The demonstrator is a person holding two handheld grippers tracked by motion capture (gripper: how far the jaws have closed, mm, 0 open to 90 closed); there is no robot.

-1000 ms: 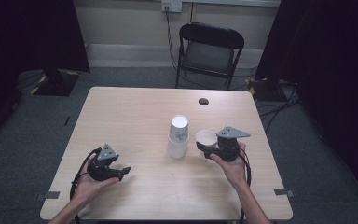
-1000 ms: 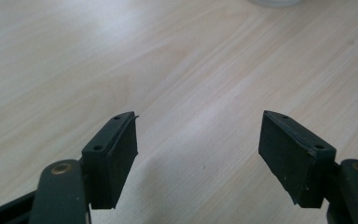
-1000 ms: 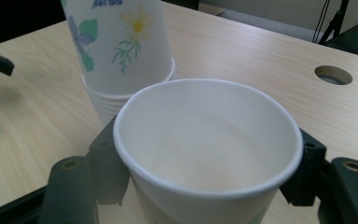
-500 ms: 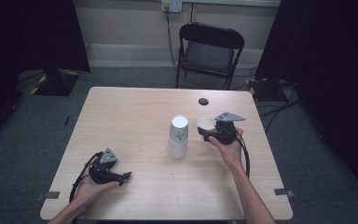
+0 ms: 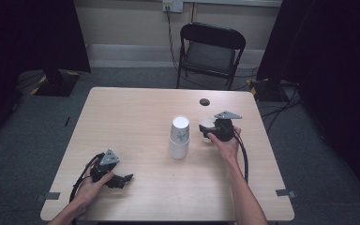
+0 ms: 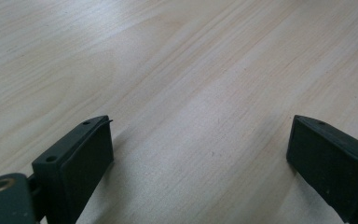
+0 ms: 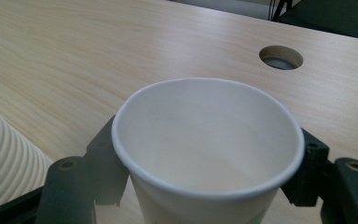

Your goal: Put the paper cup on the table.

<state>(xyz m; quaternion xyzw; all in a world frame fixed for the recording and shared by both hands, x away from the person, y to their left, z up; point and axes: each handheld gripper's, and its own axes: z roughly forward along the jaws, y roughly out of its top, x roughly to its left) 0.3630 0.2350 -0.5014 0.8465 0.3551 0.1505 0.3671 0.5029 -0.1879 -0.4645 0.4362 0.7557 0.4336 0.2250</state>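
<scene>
My right gripper [image 5: 209,130] is shut on an upright white paper cup [image 5: 206,123], right of the table's middle. In the right gripper view the cup [image 7: 205,116] stands open-mouthed between the two black fingers [image 7: 103,154]. The jaws have just eased open slightly, with the cup between them. I cannot tell whether its base touches the wood. A stack of upside-down white cups [image 5: 179,138] stands just left of it, and its ribbed side [image 7: 4,154] is close by. Near the front left, my left gripper [image 5: 127,178] lies low over the table; its jaws [image 6: 200,135] have just been opening, with nothing between them.
The light wooden table [image 5: 136,117] has a round cable hole [image 5: 204,101] beyond the held cup, also seen in the right gripper view [image 7: 281,57]. A black folding chair [image 5: 211,47] stands behind the far edge. Cables trail on the carpet at right.
My right gripper has carried the cup away from the person and lower, ending beside the cup stack. The left hand has stayed near the front left.
</scene>
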